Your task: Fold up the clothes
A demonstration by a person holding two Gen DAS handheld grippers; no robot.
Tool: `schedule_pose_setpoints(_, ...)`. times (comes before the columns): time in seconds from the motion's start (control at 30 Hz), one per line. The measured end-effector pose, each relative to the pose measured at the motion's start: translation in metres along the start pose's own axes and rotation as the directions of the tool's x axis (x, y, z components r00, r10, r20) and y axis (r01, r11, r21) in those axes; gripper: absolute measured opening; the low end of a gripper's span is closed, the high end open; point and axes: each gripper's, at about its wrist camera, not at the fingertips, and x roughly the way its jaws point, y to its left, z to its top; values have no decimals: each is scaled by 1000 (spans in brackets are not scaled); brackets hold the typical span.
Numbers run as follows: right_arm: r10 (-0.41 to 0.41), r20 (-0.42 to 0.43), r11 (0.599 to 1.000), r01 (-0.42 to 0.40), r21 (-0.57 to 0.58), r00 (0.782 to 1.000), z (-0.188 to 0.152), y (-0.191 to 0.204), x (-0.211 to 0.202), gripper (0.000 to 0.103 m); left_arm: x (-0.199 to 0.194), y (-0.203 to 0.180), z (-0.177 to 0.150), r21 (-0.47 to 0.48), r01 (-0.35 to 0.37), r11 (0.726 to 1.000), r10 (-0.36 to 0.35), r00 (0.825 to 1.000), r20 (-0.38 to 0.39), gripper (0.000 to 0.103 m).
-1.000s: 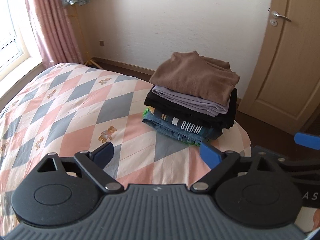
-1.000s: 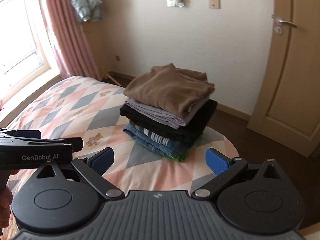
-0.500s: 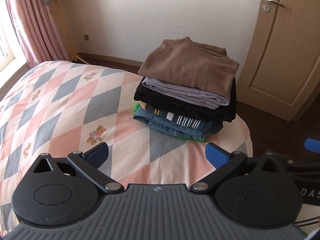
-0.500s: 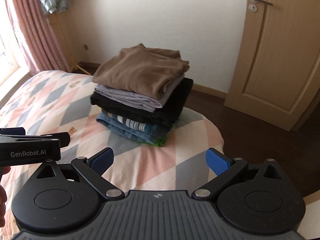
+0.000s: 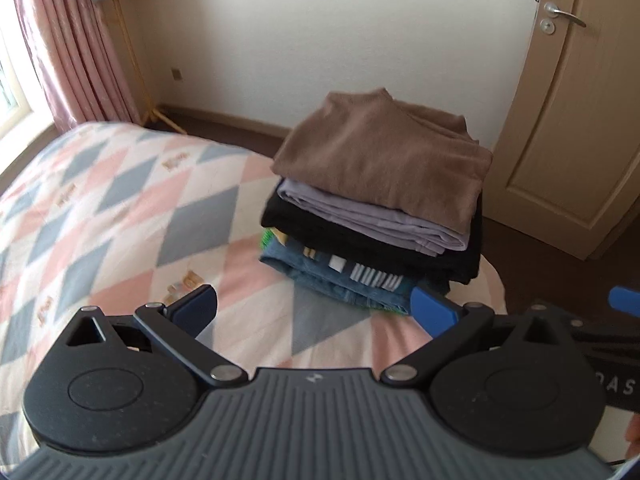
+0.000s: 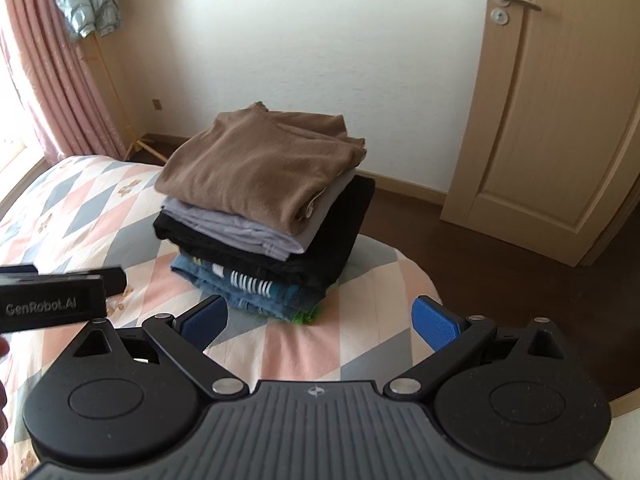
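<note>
Both tongs (image 5: 314, 310) (image 6: 320, 322) agape, folded stack (image 6: 260, 204) on diamond-patterned bed (image 5: 100, 208), door (image 6: 560, 100) behind

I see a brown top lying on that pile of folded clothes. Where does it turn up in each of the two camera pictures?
Left wrist view: the brown top lies on top of the pile, right of centre, above the lilac garment.
Right wrist view: the brown top crowns the pile, left of centre.
Shared landmark: the door handle, upper right in both.
</note>
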Motion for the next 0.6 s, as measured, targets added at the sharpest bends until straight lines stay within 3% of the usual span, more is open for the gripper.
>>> schedule_pose_setpoints(0.6, -18, -168, 999, 24, 36, 986, 21, -3, 56, 101, 47, -9, 29, 80, -30, 996, 32, 999, -20, 102)
